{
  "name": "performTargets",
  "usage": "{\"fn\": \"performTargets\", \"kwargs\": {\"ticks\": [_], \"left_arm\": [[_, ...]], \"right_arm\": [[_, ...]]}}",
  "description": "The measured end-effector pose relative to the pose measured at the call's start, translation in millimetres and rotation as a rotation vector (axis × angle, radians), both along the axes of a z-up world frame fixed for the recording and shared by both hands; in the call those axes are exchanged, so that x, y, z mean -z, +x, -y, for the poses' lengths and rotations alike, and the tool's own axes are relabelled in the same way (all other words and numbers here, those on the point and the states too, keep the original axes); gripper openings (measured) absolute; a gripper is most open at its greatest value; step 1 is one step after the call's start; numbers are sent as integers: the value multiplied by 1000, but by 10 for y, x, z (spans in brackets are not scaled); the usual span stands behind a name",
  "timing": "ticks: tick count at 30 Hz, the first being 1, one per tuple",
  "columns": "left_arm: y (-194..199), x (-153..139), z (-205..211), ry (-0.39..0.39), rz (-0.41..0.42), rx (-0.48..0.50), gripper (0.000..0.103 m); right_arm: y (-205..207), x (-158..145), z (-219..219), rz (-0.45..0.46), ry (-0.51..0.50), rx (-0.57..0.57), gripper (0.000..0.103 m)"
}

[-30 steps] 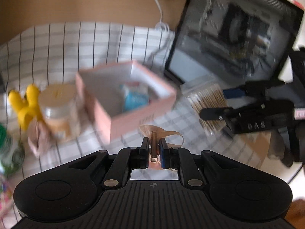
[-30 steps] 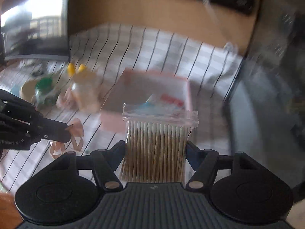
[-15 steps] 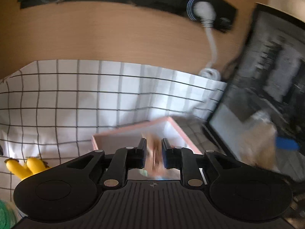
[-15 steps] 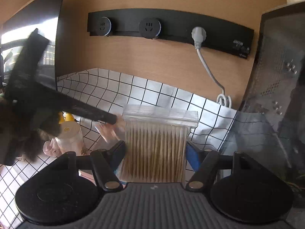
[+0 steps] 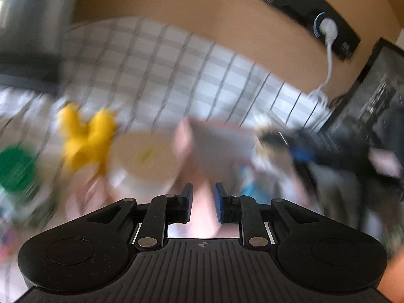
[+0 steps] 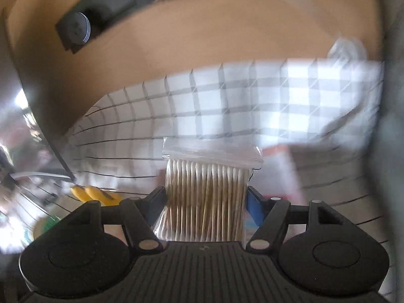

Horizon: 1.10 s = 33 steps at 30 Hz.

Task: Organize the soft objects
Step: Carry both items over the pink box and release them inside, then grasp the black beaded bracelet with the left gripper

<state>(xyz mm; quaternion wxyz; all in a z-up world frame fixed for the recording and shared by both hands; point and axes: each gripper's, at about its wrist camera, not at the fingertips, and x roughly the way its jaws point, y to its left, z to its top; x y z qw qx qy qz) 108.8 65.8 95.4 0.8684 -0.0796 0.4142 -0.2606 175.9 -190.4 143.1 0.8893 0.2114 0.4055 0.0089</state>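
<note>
While your right claw (image 6: 205, 197) is clamping the cotton swab bag (image 6: 207, 197), keep it level over the pink box (image 6: 280, 171); your left claw (image 5: 203, 202) is gaping narrowly, contents unclear.

A home office corner. A black socket strip (image 5: 310, 7) runs along the wood wall, above a checked cloth (image 6: 252, 101) covering the desk (a dark screen (image 5: 373, 96) stands beside it).
</note>
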Motion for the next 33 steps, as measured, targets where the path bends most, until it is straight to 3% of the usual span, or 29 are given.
{"fn": "performTargets", "kwargs": {"ticks": [2,8,12,16,22,26,33], "left_arm": [[-191,23,-269,27,-35,-43,20],[-608,-65,-1113,117,-16,-259,20],[-710,-145,-1568,214,17,-389,20],[-699,-309,-2057,240,92,-493,20],[-136,-441,-2646,251,157,-444,20],[549,-438,-2962,201,105,-383,20],[1511,-237,-3096,189,-28,-253,20]], "right_arm": [[239,261,-88,-57,42,-8,68],[635,742,-347,-210,-80,-29,67],[642,687,-387,-209,-67,-32,68],[419,389,-429,-107,-85,37,68],[60,-374,-706,100,-157,95,71],[-36,-850,-1215,167,-171,70,75],[-242,-902,-2474,140,-230,-94,76]]}}
